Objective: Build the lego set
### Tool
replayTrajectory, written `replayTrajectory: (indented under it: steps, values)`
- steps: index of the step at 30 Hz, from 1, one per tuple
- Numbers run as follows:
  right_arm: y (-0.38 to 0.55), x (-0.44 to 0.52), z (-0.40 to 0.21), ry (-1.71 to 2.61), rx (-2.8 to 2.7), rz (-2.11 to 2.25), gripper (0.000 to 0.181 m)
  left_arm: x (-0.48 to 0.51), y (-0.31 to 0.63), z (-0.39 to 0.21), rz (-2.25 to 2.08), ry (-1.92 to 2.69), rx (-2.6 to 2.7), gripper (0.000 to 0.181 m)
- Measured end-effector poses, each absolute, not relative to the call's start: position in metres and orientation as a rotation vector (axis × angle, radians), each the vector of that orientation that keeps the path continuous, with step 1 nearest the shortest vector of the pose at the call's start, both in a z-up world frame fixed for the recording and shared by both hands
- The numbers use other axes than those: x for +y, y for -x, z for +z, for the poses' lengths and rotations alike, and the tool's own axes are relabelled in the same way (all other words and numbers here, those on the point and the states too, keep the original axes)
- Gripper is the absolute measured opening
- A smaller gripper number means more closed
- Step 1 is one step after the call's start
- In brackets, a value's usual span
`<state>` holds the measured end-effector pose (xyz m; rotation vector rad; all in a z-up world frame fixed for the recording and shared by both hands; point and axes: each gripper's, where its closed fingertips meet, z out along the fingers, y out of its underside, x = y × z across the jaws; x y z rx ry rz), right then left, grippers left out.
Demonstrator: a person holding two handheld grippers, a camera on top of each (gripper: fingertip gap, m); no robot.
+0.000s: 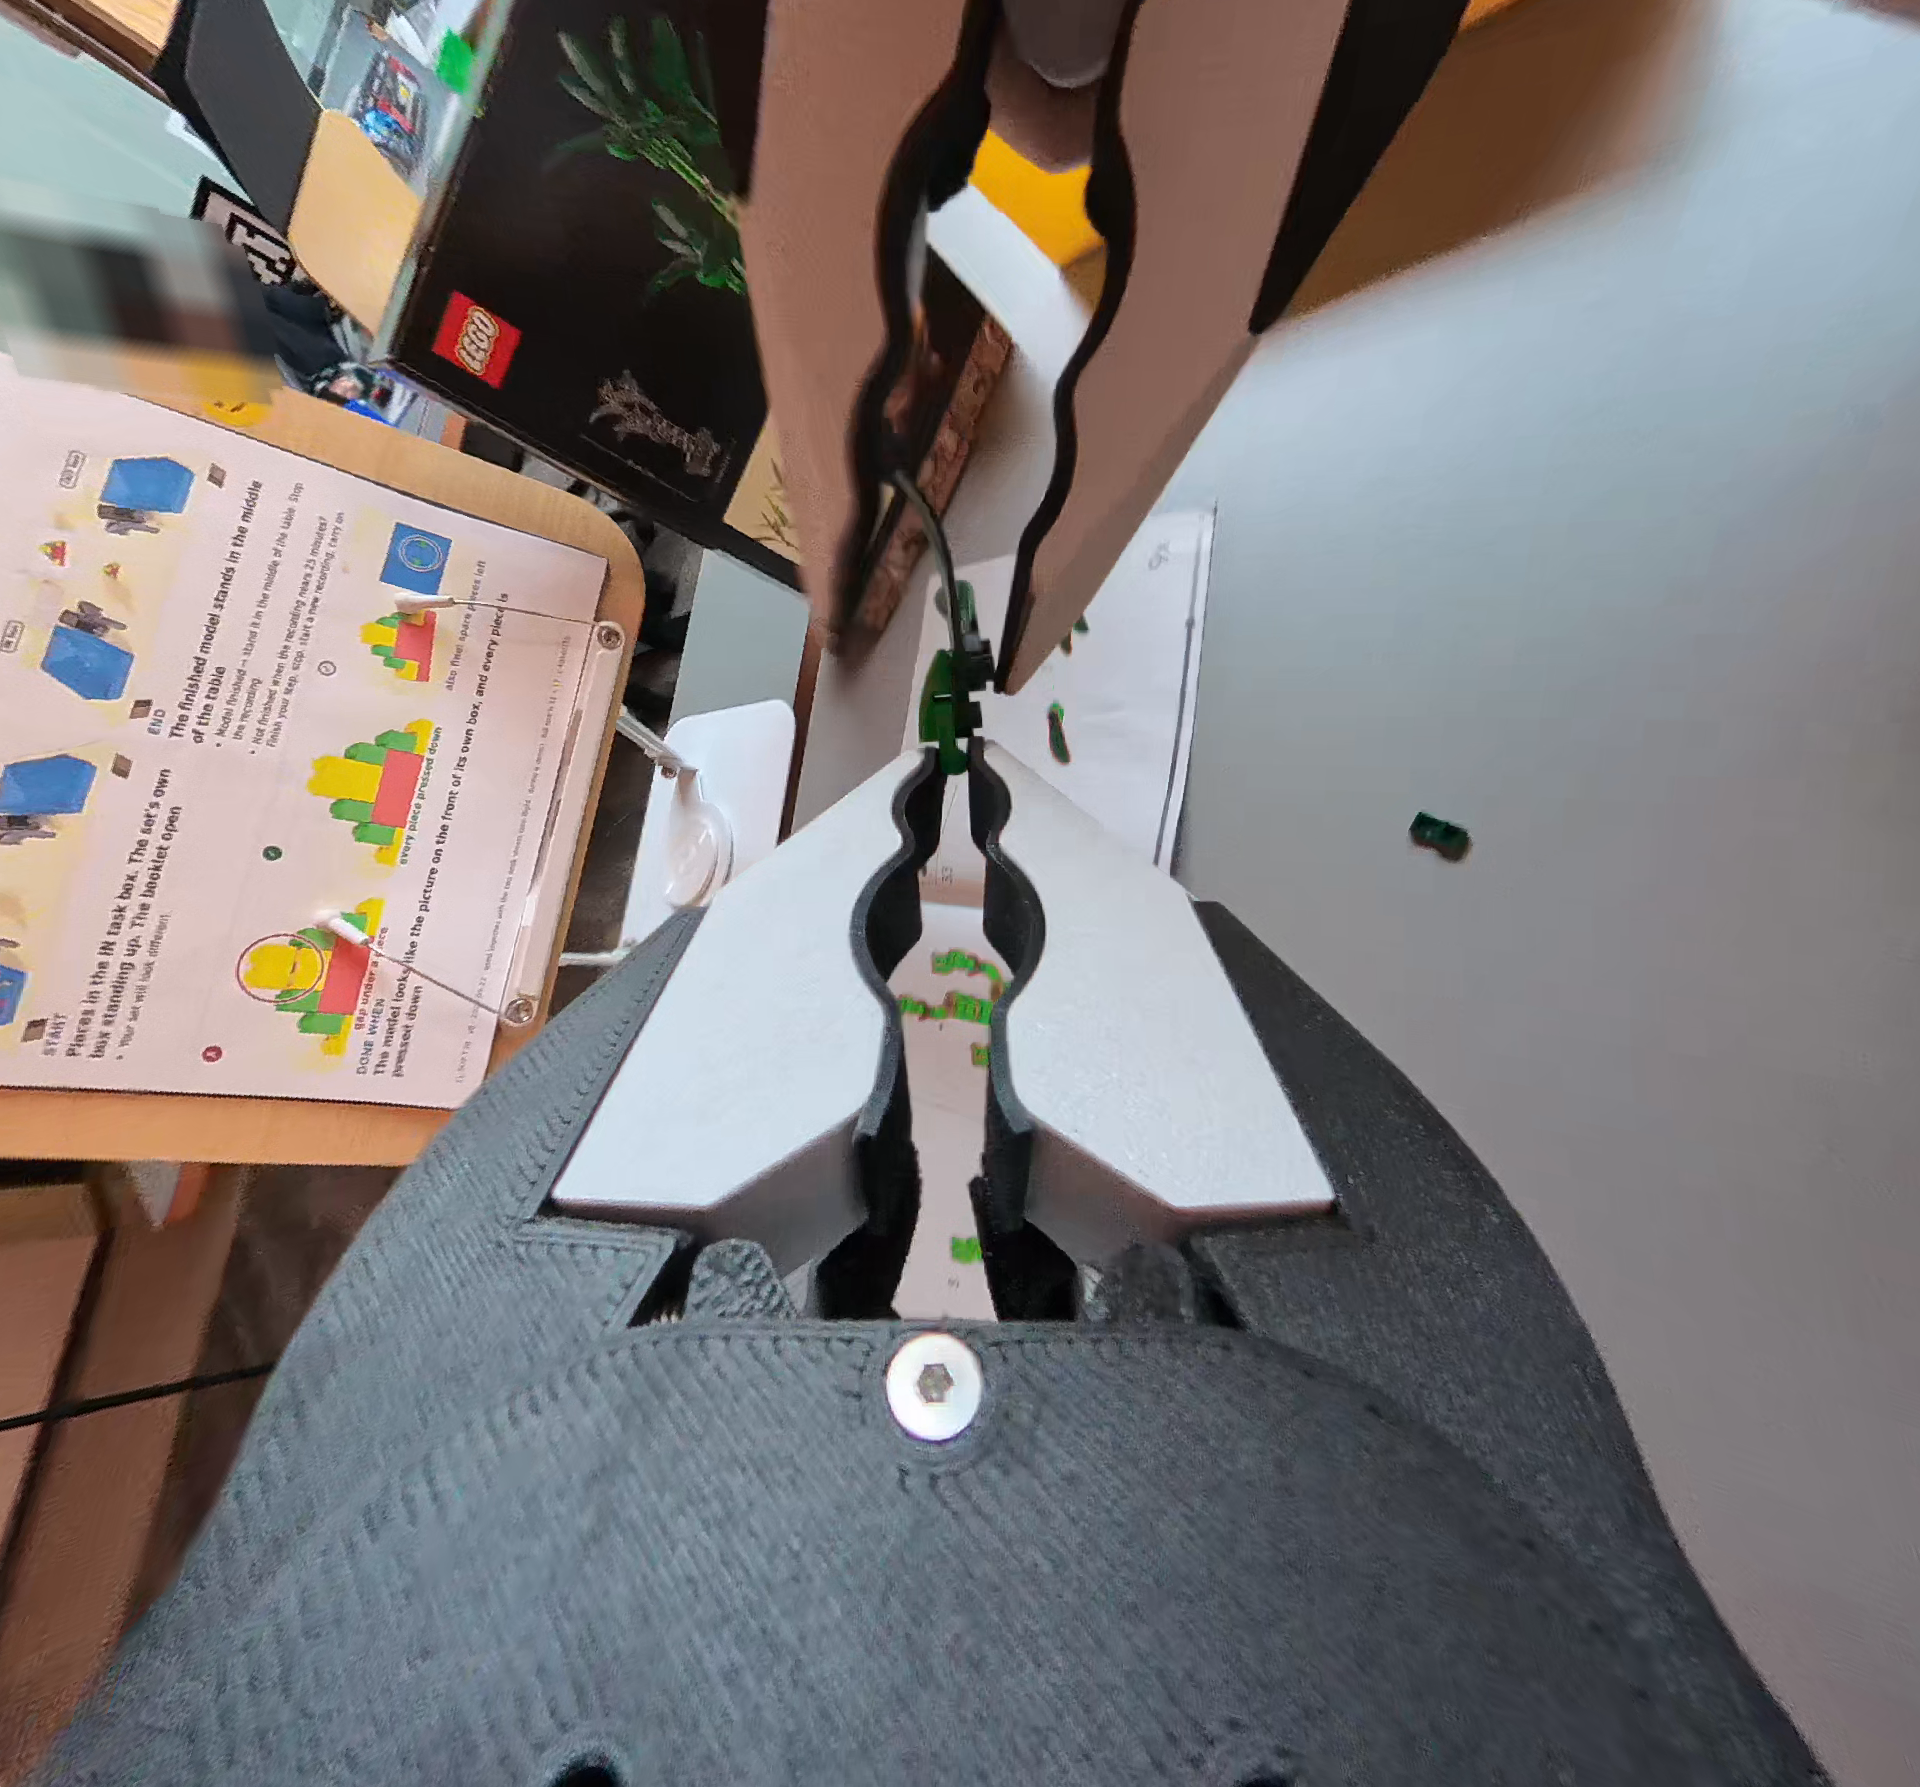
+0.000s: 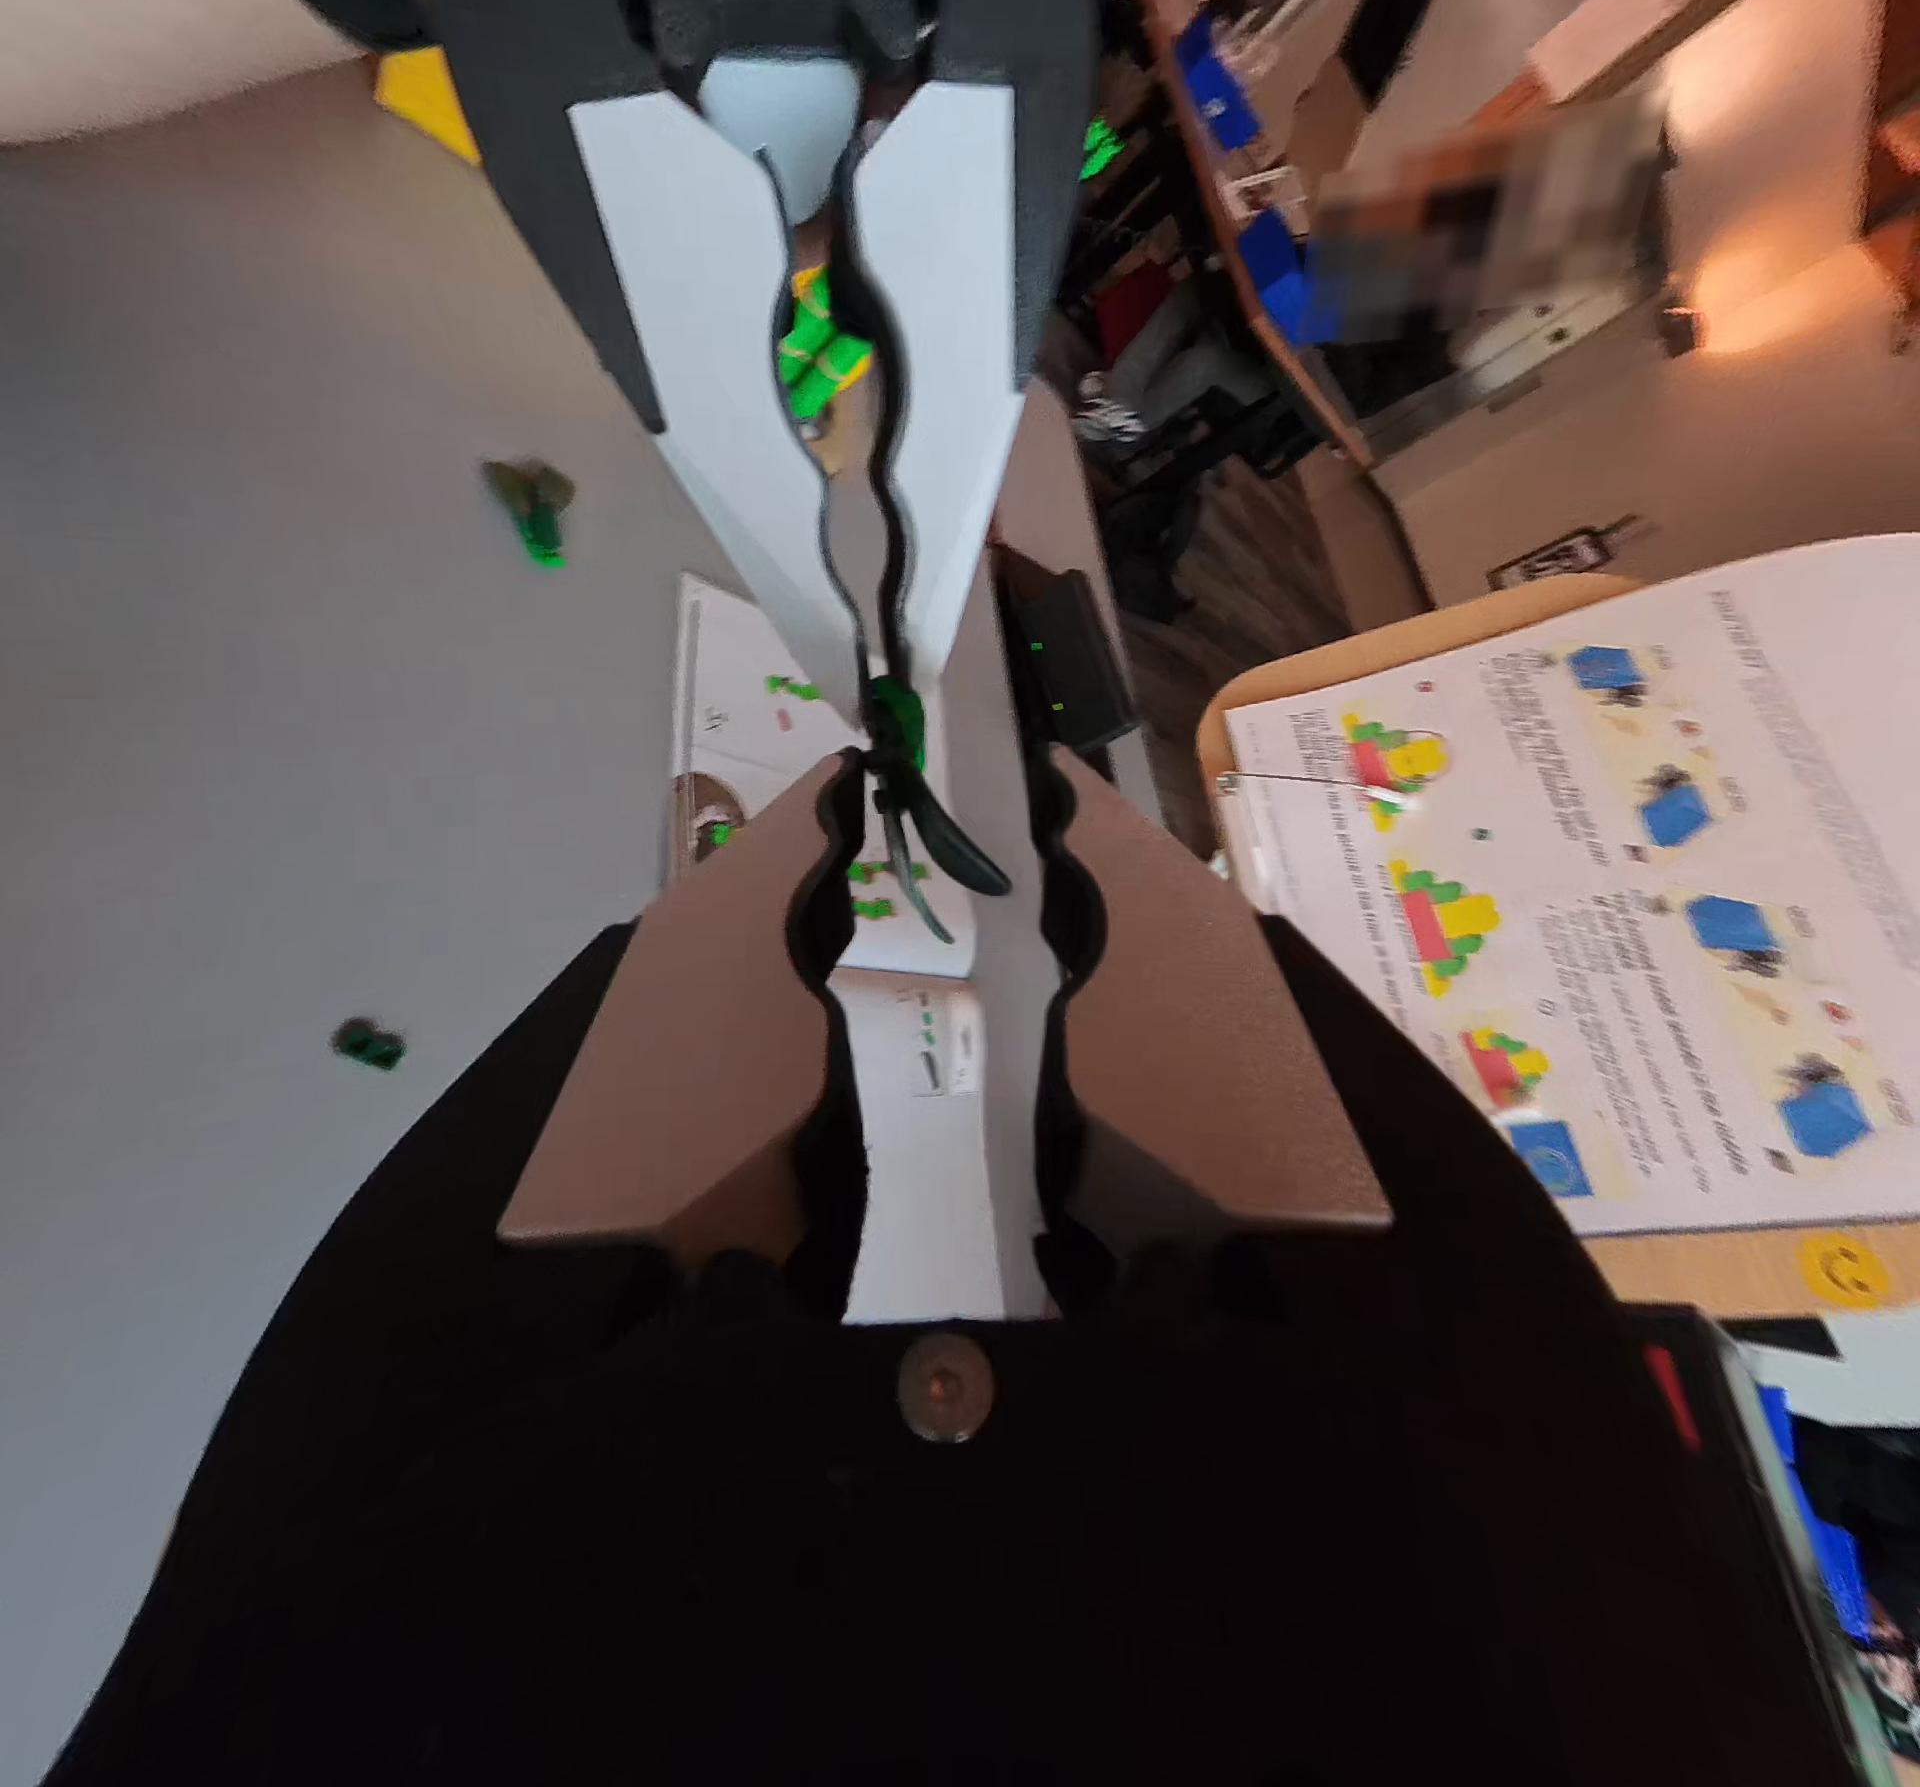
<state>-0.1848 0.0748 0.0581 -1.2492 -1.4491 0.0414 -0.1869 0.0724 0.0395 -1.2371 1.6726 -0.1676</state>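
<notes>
Left wrist view: left claw [image 1: 951, 758] clenched on green stem piece [image 1: 948, 698], held above the grey counter [image 1: 1558, 594].
Right wrist view: right claw [image 2: 940, 776] parted, one tip touching the dark leaves [image 2: 930, 854]; whether gripping them, cannot tell.
Place of piece: between both claws, over the open booklet [image 2: 748, 729].
Done: small plant part joined, by the look.
Left: loose green bits [image 2: 369, 1044] on counter, unattached; most of set probably unbuilt.
Nearby: set box [image 1: 582, 283], instruction sheet [image 1: 291, 761].
</notes>
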Motion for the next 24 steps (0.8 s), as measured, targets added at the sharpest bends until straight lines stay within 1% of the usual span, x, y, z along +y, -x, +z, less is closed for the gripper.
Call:
replayTrajectory:
  steps: [2, 3, 6, 8, 11, 13, 15, 19, 20, 22, 24]
  values:
    - [0.178, 0.075, 0.083, 1.187, -1.341, 0.042, 0.039, 0.081, 0.187, 0.049, -0.238, 1.265, 1.588, 0.003]
    - [0.173, 0.074, 0.1, 1.131, -1.266, 0.054, 0.04, 0.088, 0.188, 0.053, -0.267, 1.286, 1.538, 0.003]
    - [0.14, 0.073, 0.156, 1.007, -0.931, 0.172, 0.032, 0.108, 0.187, 0.074, -0.47, 1.327, 1.296, 0.003]
    - [0.119, 0.08, 0.176, 1.02, -0.702, 0.43, 0.031, 0.109, 0.181, 0.084, -0.735, 1.36, 1.155, 0.003]
    - [0.108, 0.101, 0.169, 1.102, -0.474, 0.868, 0.031, 0.116, 0.179, 0.099, -1.059, 1.345, 0.901, 0.002]
    - [0.106, 0.121, 0.154, 1.16, -0.351, 1.012, 0.033, 0.121, 0.181, 0.103, -1.246, 1.325, 0.76, 0.003]
    - [0.119, 0.129, 0.139, 1.186, -0.342, 1.15, 0.035, 0.126, 0.182, 0.102, -1.372, 1.322, 0.66, 0.003]
    - [0.163, 0.13, 0.112, 1.259, -0.371, 1.444, 0.034, 0.131, 0.181, 0.097, -1.439, 1.321, 0.576, 0.002]
    - [0.17, 0.13, 0.109, 1.26, -0.358, 1.489, 0.029, 0.13, 0.178, 0.095, -1.446, 1.329, 0.58, 0.002]
    - [0.178, 0.131, 0.103, 1.255, -0.337, 1.52, 0.021, 0.128, 0.175, 0.092, -1.458, 1.341, 0.58, 0.002]
    - [0.183, 0.13, 0.1, 1.252, -0.352, 1.512, 0.02, 0.126, 0.171, 0.089, -1.462, 1.351, 0.583, 0.002]
